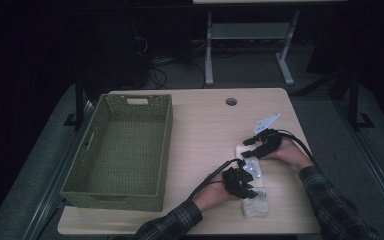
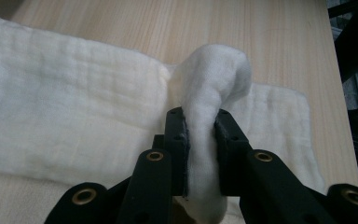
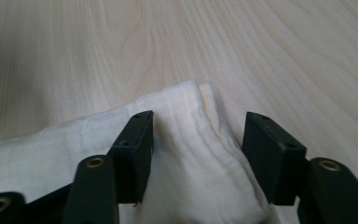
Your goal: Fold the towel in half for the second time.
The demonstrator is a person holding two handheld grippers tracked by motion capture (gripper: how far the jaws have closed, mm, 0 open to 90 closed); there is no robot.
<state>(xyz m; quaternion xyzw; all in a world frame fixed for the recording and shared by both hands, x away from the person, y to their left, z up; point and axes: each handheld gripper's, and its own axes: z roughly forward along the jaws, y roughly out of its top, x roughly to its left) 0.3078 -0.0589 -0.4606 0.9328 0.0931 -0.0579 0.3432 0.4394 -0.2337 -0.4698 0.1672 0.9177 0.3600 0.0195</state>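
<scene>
Cloth [image 1: 254, 195], white, soft and faintly ribbed, is laid folded as a long strip near the table's [image 1: 200, 125] front right corner; a puffed fold of it [image 2: 209, 93] is pinched upright between the pads of the left gripper [image 2: 200, 140], whose jaws are held narrow on it; the far end [image 3: 191, 140], with layered edges, is straddled by the right gripper [image 3: 198, 154], jaws half wide, pads seemingly not pressed on the fabric; pale wood grain is seen around; a woven green basket [image 1: 100, 150], rectangular, is set along the left edge, well apart.
</scene>
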